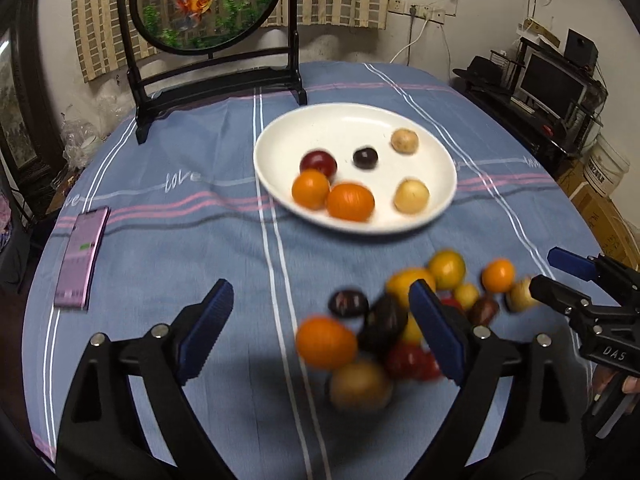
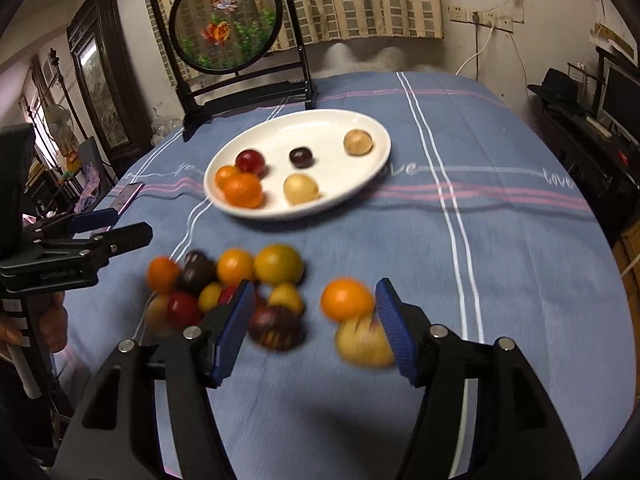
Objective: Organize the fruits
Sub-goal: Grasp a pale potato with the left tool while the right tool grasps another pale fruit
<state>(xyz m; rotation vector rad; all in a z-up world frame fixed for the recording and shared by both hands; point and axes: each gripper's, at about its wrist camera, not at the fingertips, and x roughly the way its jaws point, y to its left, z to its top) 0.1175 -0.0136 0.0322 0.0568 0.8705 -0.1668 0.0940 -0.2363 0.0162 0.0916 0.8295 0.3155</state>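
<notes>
Blue-padded jaws of the left gripper (image 1: 320, 328) stand wide apart over the striped table (image 1: 200, 248), holding nothing; a blurred heap of loose fruit (image 1: 384, 320) lies just beside and behind its right finger; beyond, a white plate (image 1: 352, 120) carries 6 fruits; a phone (image 1: 82, 256) lies far left. From the right wrist, the right gripper (image 2: 316, 328) is also open and empty, an orange fruit (image 2: 346, 298) and a yellow one (image 2: 362, 342) just inside its right finger; the heap sits to its left, the plate farther back.
</notes>
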